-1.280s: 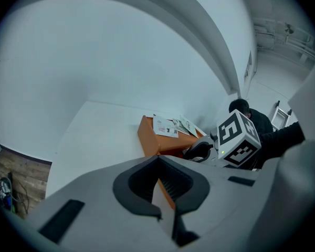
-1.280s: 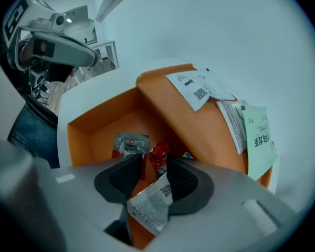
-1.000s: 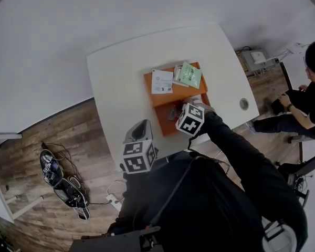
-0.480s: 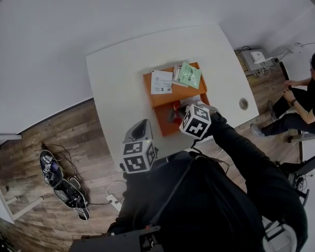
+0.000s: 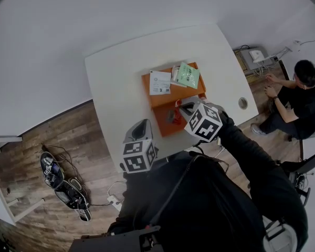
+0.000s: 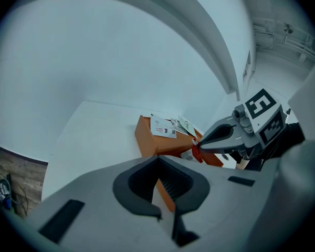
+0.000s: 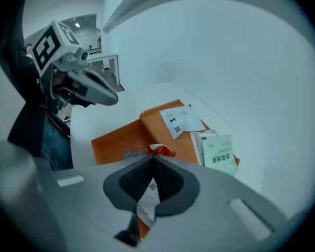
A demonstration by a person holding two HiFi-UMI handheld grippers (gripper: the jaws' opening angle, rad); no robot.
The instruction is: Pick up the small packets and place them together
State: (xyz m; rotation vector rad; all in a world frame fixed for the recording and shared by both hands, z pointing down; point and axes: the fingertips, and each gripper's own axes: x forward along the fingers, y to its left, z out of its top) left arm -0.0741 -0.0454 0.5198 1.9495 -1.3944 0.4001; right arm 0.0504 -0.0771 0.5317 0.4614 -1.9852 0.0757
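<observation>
I am pinching a red packet [image 7: 159, 150] in my right gripper [image 7: 151, 164], the jaws pressing together on it above an orange board [image 7: 118, 136]. A white packet [image 7: 181, 121] and a green packet [image 7: 218, 154] are lying at the board's far right. My left gripper [image 7: 109, 97] is hovering at the left.

place: office-like workroom | signs: plain white counter [image 5: 121, 77]; wood-plank floor [image 5: 52, 135]; tangled cables [image 5: 63, 185] lower left; grey device [image 5: 252, 55] upper right; seated person [image 5: 304, 98] right edge
</observation>
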